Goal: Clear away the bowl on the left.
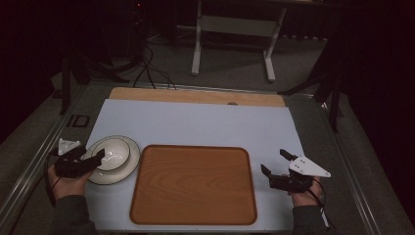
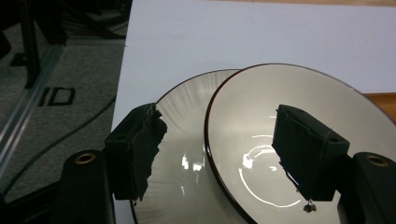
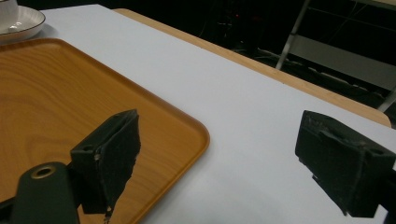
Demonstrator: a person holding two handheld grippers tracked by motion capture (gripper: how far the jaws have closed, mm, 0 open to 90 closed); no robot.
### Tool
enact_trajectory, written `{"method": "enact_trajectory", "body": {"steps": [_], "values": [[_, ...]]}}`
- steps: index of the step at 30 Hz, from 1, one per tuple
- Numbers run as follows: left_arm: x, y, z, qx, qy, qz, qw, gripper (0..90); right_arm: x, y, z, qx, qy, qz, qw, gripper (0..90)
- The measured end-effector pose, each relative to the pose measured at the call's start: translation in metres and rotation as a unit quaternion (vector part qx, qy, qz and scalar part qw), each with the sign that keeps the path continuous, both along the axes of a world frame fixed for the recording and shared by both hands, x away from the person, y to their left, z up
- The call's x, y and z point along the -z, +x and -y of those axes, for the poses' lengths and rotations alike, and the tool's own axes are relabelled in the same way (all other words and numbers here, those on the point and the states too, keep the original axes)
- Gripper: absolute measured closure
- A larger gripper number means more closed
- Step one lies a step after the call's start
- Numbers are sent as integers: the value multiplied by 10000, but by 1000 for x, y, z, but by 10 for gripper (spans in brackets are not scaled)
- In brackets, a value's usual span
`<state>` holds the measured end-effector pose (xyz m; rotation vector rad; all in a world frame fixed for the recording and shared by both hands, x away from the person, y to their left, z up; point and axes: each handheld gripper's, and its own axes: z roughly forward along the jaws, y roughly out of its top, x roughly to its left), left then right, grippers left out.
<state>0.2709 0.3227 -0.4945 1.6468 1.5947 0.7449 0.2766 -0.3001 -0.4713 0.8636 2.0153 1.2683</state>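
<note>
Left hand-held gripper point(image 1: 100, 157) sits at the left edge of the worktop point(image 1: 195, 122), jaws spread wide and straddling the near wall of a small white bowl point(image 2: 299, 140) with a dark rim; one pad hangs inside the bowl, the other outside over the plate point(image 2: 182, 140) the bowl stands on. No pad looks pressed against the rim yet, so nothing is held (jaws well apart, gap visible on both sides in the left gripper view). Bowl and plate lie just left of the wooden tray point(image 1: 193, 183), directly ahead of the left jaws and far from the right hand, so the left hand is the one placed for the pick. Judgement: the coming move turns on closing across the bowl wall, then carrying it rightward to the tray. Right hand-held gripper point(image 1: 273, 165) rests at the tray's right edge, jaws wide and empty, pointing across the tray's far corner. Hard to tell: whether the bowl is centred on the plate, and the plate's near rim is cut off at the bottom of the left gripper view.
</note>
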Motion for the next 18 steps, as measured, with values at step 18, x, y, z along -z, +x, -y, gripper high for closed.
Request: {"method": "enact_trajectory", "body": {"steps": [18], "values": [[11, 7, -4, -133, -37, -228, 9996, 382, 0, 0, 0, -11, -15, 4, 10000, 135]]}}
